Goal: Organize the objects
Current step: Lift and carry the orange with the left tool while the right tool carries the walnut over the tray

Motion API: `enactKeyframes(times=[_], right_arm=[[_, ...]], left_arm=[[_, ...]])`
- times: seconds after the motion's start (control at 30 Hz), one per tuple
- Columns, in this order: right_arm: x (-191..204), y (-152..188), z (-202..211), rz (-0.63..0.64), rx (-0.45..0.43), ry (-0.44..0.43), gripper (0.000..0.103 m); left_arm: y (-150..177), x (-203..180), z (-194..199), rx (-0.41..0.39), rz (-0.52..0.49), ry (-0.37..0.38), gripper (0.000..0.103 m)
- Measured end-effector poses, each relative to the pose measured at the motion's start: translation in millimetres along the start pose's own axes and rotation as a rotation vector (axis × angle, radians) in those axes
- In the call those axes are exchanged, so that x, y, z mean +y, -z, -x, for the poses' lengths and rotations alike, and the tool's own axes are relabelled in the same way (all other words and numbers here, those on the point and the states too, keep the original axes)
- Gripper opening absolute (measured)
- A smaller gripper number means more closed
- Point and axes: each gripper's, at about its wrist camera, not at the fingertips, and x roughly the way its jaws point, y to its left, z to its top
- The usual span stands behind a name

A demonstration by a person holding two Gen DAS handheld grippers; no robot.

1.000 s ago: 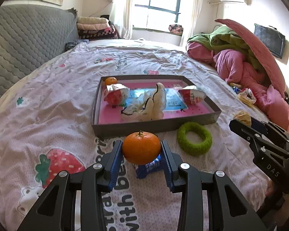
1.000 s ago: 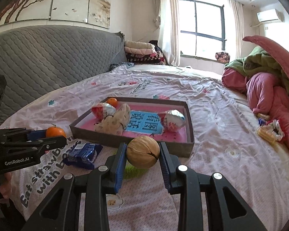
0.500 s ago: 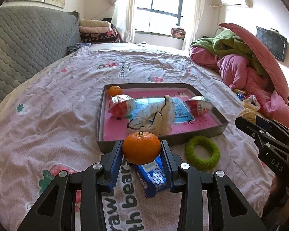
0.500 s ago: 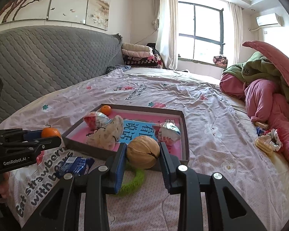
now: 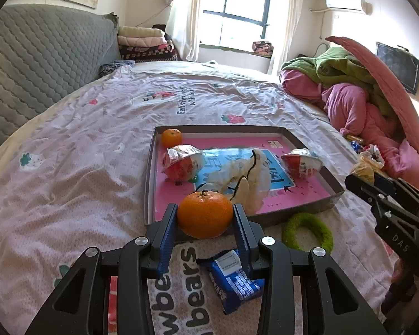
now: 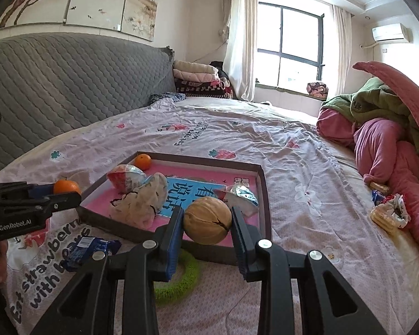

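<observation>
My left gripper (image 5: 205, 217) is shut on an orange tangerine (image 5: 205, 214), held above the near left edge of a grey tray (image 5: 150, 173) with a pink floor. My right gripper (image 6: 206, 220) is shut on a tan walnut (image 6: 207, 220), over the tray's near right rim (image 6: 266, 195). Inside the tray lie a second tangerine (image 5: 171, 137), two red and white snack packets (image 5: 181, 162) (image 5: 301, 163) and a crumpled white bag (image 5: 245, 176). On the bedsheet before the tray lie a green ring (image 5: 307, 230) and a blue wrapper (image 5: 231, 279).
The tray sits on a pink strawberry-print bedsheet (image 5: 69, 167). A grey quilted headboard (image 6: 69, 89) runs along the left. Heaped pink and green bedding (image 6: 391, 139) fills the right side, with small wrapped snacks (image 6: 388, 212) beside it. Folded blankets (image 6: 198, 78) are stacked far back near the window.
Both grippers have moved forward toward the tray with the tangerine and the walnut still held. The tray now looks closer, and the ring and wrapper have slid lower in view.
</observation>
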Motion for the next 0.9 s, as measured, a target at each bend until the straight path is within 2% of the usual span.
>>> enactKeyframes(times=[0.43, 0.7, 0.9], right_arm=[[-6, -6, -26, -0.011, 0.035, 0.016, 0.034], [-10, 0, -47, -0.011, 0.076, 0.025, 0.034], [-13, 6, -57, -0.028, 0.106, 0.023, 0.034]], left_arm=[[-12, 12, -20, 0.009, 0.018, -0.004, 0.040], [-14, 19, -45, 0.055, 0.041, -0.005, 0.040], [-14, 19, -49, 0.053, 0.040, -0.002, 0.040]])
